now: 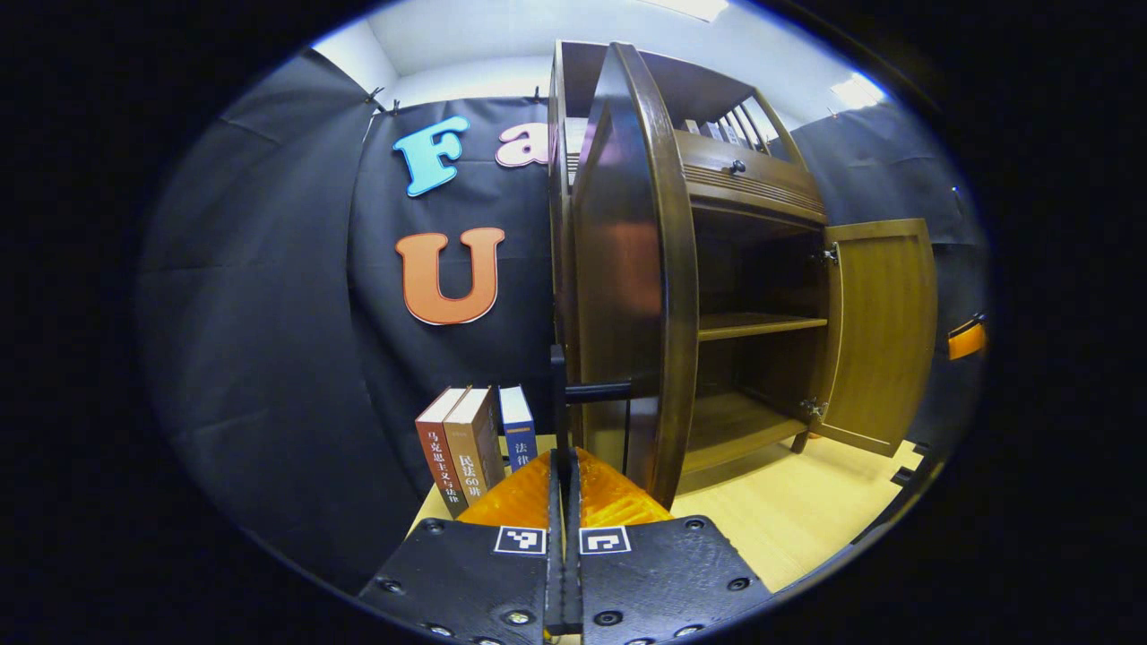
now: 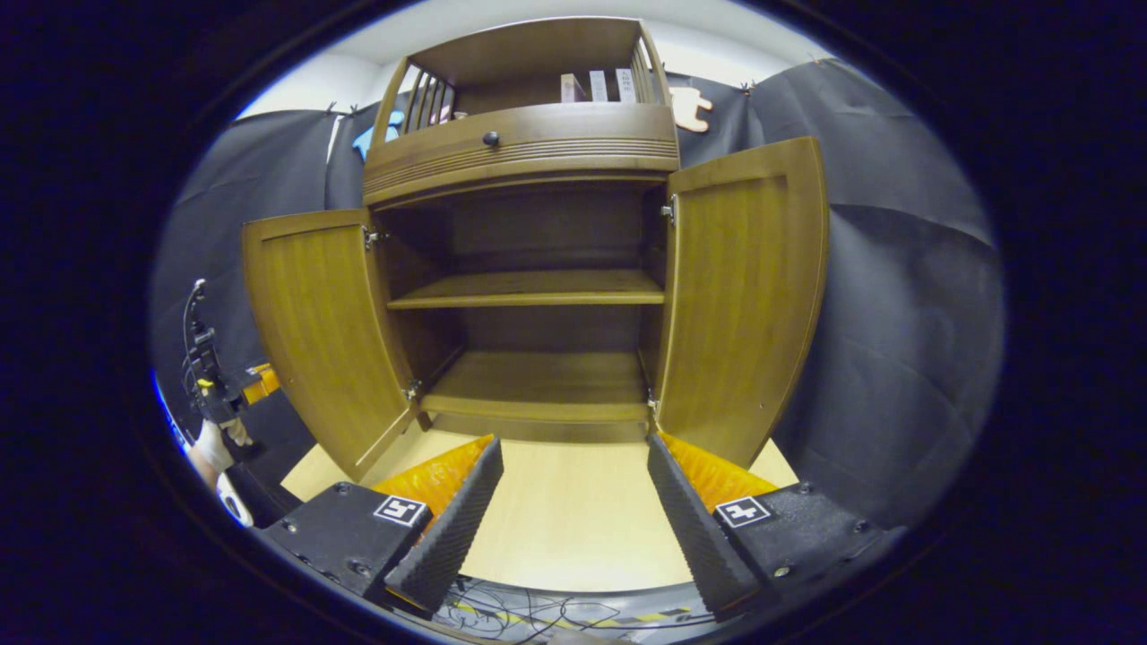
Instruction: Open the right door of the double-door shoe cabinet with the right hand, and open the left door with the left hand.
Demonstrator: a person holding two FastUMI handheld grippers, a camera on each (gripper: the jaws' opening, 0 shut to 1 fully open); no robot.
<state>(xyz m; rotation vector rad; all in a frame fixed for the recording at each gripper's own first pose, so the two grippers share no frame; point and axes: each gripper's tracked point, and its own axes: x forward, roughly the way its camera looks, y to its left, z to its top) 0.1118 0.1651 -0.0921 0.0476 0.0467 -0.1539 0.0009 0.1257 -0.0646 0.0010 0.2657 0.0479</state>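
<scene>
Both doors of the shoe cabinet [image 2: 529,224] stand open on the tabletop; left gripper [image 1: 564,430] pinches the left door [image 1: 627,296] bar handle, right gripper [image 2: 573,502] gapes wide and empty; the rigid hinged panel likely swings lightly.

Left gripper view hugs the left door's [image 1: 632,296] edge; right gripper view faces the cabinet [image 2: 529,296] (shared).

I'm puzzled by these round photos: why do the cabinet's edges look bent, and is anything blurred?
Fisheye bending: in the left gripper view the left door bows and catches a dull sheen; in the right gripper view both doors splay outward around the shelf. Both views look sharp; the cabinet interior is dim.
</scene>
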